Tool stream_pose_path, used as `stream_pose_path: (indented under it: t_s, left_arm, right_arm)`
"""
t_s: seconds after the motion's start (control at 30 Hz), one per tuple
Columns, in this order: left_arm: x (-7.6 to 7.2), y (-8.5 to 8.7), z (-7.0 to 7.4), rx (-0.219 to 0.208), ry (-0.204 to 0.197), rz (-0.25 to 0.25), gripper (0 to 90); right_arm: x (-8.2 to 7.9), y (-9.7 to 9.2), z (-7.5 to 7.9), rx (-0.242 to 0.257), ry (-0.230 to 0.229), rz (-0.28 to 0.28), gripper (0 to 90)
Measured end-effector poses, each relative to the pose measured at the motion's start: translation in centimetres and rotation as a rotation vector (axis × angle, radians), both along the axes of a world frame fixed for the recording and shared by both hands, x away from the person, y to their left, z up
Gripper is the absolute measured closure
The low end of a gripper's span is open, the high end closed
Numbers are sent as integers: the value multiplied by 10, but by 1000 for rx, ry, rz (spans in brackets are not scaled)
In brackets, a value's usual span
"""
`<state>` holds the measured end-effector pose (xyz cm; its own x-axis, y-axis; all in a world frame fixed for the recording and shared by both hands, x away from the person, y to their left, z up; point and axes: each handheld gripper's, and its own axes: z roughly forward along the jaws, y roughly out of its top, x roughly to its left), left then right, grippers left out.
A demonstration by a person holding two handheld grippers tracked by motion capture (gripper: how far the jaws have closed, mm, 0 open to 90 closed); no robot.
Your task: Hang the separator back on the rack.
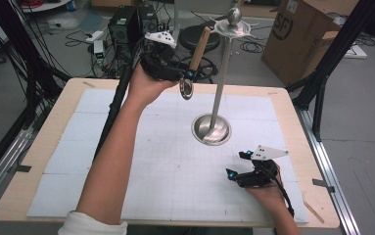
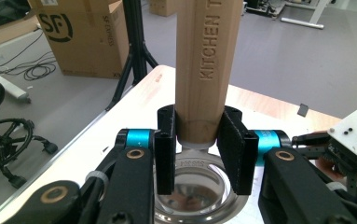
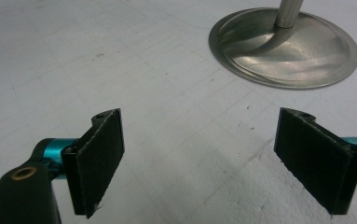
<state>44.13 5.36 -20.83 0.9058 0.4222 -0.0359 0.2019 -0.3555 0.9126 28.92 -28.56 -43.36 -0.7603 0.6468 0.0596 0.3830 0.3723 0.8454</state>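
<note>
Surface: one wooden table (image 1: 38, 147) covered by a white gridded mat (image 1: 141, 166), in a workshop with grey floor.
Nearest, right side: one right gripper (image 1: 238, 165) rests low over the mat near the table's front edge, held by a hand (image 1: 268, 193). In the right gripper view its two black pads (image 3: 99, 158) stand wide apart with bare mat between them, gripping nothing.
Person: two forearms come in from the bottom of the high view; one white sleeve (image 1: 92, 226) shows on the left arm.
Middle: one metal stand, made of a round dished base (image 1: 211, 129) on the mat, a thin upright pole (image 1: 221, 83), and a hooked top plate with a ball (image 1: 233, 22).
Stand from the right gripper: the base (image 3: 283, 49) lies ahead of the open pads, well apart from them.
Left gripper: one left gripper (image 1: 187, 78), raised above the far part of the table, to the left of the pole and just short of it.
Held thing: one kitchen utensil with a wooden handle (image 1: 199, 49) and a shiny metal ring end (image 1: 187, 88); the handle tilts upward towards the stand's top, the ring hangs below the grip.
Grip: in the left gripper view the two pads (image 2: 166, 149) pinch the lower end of the handle (image 2: 204, 70), where the wood meets the metal ring (image 2: 195, 196).
Far background: one cardboard box (image 1: 302, 34) at the right, one black stool (image 1: 199, 36), dark tripod legs and loose cables on the floor.
</note>
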Motion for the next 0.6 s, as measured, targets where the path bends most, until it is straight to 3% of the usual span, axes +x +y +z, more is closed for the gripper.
stream_pose_path:
  t_s: [0.37, 0.5, 0.6]
  left_arm:
    - [3, -12, 0, 14, 6, -8, 685]
    - [2, -12, 2, -24, -7, -19, 643]
    - [1, -12, 4, -21, -20, -25, 599]
  right_arm:
    - [0, -1, 0, 3, 1, 3, 151]
    - [0, -1, 0, 4, 1, 4, 151]
    - [0, -1, 1, 6, -1, 3, 151]
